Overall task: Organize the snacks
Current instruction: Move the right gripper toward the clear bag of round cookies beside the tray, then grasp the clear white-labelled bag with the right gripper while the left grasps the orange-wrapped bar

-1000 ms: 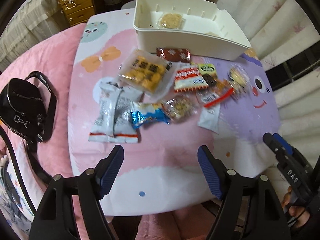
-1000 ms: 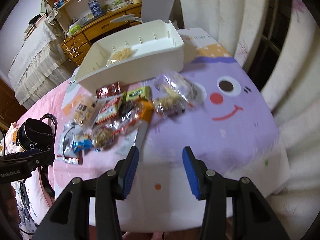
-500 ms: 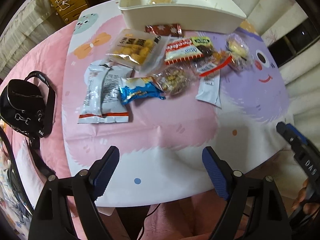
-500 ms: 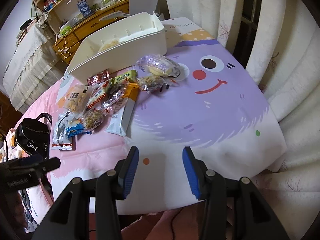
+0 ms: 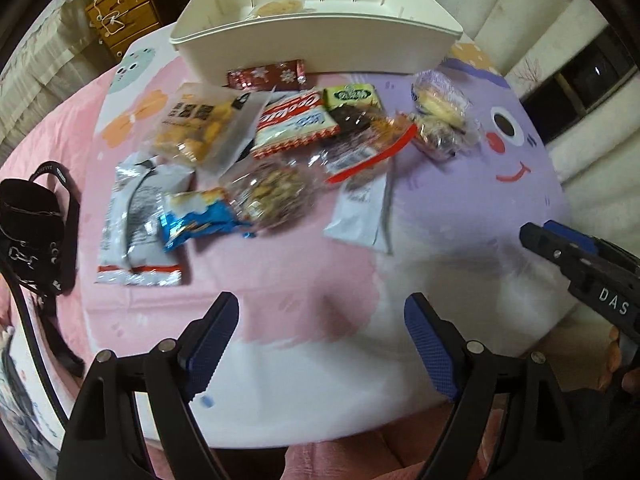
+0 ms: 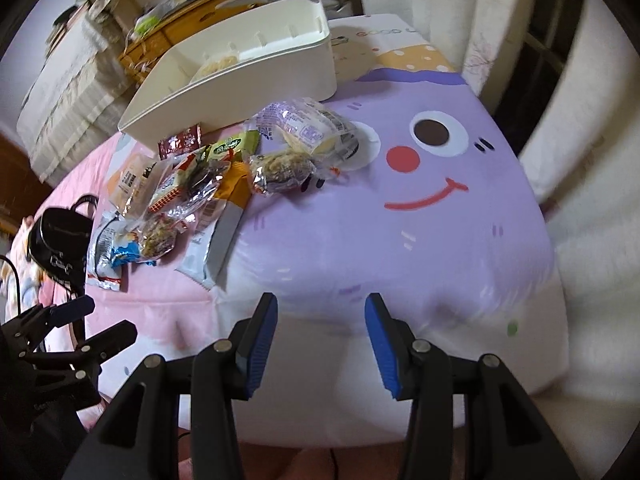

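Open bench near me, snacks crowded further in

I have bare bench point(image 5: 304, 280) ahead of both tools; the snack pile point(image 5: 280, 148) blocks the way to the white bin point(image 5: 320, 44), and a black bag point(image 5: 32, 232) sits left.

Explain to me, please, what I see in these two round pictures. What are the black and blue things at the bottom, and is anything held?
There is no robot here. A person holds a hand tool with a two-finger claw in each hand, and a wide-angle camera on each tool looks along its fingers. One picture is from the left claw, the other from the right claw. Both stand open and hold nothing; the left one has just been opening wider. Below them is a table with a cartoon tablecloth. A pile of snack packets lies on it, and behind the pile stands a white bin with one snack already inside. A black bag lies at the left.
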